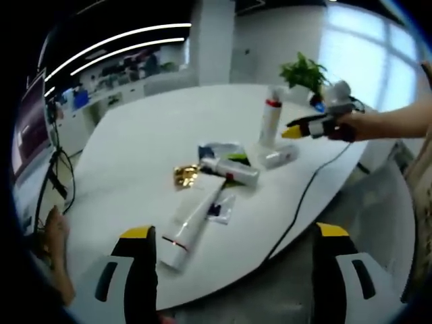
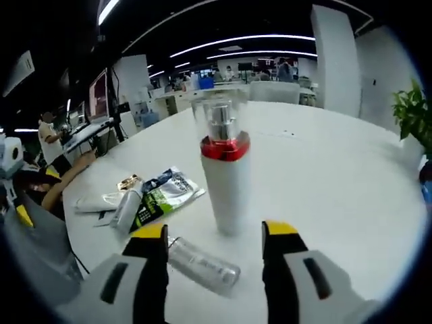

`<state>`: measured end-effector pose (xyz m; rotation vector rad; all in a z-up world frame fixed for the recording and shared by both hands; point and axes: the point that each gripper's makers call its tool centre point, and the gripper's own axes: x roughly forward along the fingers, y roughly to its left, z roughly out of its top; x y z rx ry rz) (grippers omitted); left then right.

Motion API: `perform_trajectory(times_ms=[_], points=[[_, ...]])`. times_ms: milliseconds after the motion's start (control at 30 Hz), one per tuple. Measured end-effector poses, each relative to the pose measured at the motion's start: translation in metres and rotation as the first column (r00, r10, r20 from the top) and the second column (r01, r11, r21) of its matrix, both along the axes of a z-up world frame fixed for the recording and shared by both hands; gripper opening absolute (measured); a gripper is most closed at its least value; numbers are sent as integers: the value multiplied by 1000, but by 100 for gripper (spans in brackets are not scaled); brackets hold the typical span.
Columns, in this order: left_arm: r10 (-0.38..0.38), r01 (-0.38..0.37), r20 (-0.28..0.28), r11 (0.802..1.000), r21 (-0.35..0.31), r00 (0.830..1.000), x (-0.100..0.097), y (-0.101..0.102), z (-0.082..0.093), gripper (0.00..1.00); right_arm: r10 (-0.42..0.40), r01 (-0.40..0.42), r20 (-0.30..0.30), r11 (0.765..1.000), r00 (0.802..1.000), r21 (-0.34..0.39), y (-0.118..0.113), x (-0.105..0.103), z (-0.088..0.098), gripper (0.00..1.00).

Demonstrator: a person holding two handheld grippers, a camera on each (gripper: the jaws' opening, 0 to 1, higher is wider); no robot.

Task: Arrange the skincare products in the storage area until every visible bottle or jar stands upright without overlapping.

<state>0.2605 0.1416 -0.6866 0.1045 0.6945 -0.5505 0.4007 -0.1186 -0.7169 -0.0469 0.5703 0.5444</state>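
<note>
Left gripper view: left gripper (image 1: 236, 253) is held wide open, empty, above the worktop (image 1: 135, 148). A tube (image 1: 191, 226) and a bottle (image 1: 229, 170) are seen lying flat.

Right gripper view: right gripper (image 2: 214, 236) is held open, empty, fingers just short of an upright pump bottle (image 2: 225, 172); a small bottle (image 2: 202, 265) is seen lying beside it.

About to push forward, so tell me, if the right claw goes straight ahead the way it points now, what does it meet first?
Most likely the upright white bottle with the red band, standing just ahead between the open right claw tips. Depth is hard to judge.
</note>
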Motion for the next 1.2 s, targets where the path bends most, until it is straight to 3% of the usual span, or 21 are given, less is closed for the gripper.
perform_trajectory(times_ms=[367, 533, 733, 900, 1033, 1200], points=[[-21, 21, -6, 1000, 16, 1000, -3, -2, -2, 92, 4, -3, -8, 996, 1000, 93, 20, -56, 19, 70], [-13, 13, 5, 1000, 24, 1000, -2, -1, -1, 92, 34, -35, 8, 994, 999, 103, 34, -72, 32, 74], [-24, 24, -1, 999, 22, 1000, -3, -2, -2, 91, 15, -20, 37, 991, 999, 129, 45, -85, 48, 79], [-25, 25, -3, 1000, 16, 1000, -3, -3, -2, 92, 36, -39, 42, 995, 998, 88, 51, -102, 49, 84], [-24, 24, 1, 999, 23, 1000, -2, -2, -2, 92, 18, -26, 87, 996, 996, 87, 46, -101, 64, 91], [-20, 20, 4, 1000, 17, 1000, -2, -2, 0, 92, 6, -12, 97, 998, 995, 61, 34, -105, 63, 94]])
